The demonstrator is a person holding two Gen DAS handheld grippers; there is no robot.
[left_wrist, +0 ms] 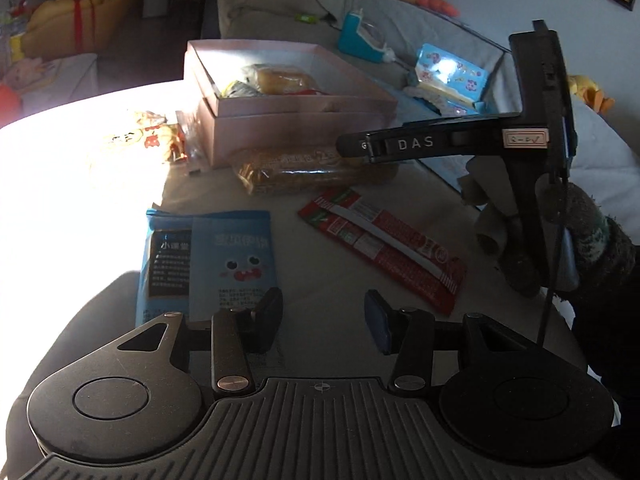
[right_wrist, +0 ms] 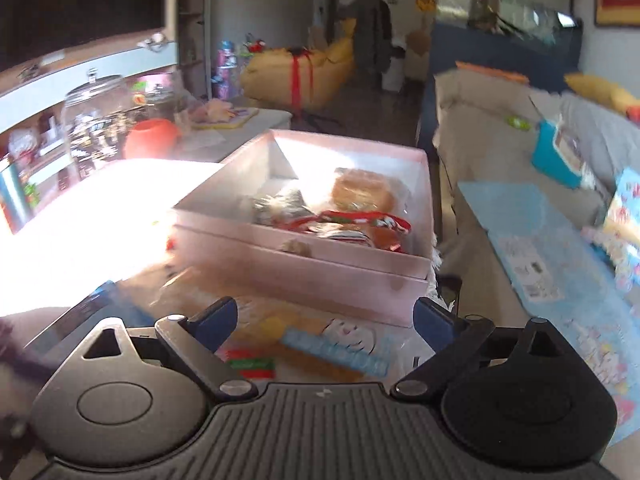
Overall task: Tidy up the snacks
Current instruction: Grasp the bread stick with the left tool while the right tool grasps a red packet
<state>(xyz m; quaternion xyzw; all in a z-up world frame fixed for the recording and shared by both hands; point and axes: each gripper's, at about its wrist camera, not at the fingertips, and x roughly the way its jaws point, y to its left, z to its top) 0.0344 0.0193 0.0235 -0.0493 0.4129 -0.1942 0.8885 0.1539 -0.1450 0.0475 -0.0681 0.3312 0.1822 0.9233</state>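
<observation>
**On the table's far half: pink box open, loose snacks lying before it**

Near the table's middle, the red snack packet [left_wrist: 384,246] lies flat, a long glossy foil strip, its long axis running diagonally from far-left to near-right. Beyond it a clear-wrapped bread loaf [left_wrist: 312,174] lies crosswise against the front wall of the pink box [left_wrist: 296,136]. The box is rectangular matte card, lid off and nested beneath; inside sit a wrapped bun [left_wrist: 280,78] and other crinkled packets, blurred in the right wrist view.

Toward the table's near-left edge, two blue pouches [left_wrist: 208,264] overlap, upright-oriented, one printed with a cartoon face. A yellow-and-red packet [left_wrist: 148,140] lies at the box's left, washed out by glare.

Left gripper [left_wrist: 322,318]: fingers spread, nothing between them, just above the tabletop [left_wrist: 312,236] near the pouches. Right gripper [right_wrist: 324,318]: fingers wide apart, holding nothing, facing the box [right_wrist: 304,276] over a blurred blue-lettered packet [right_wrist: 336,350].
</observation>
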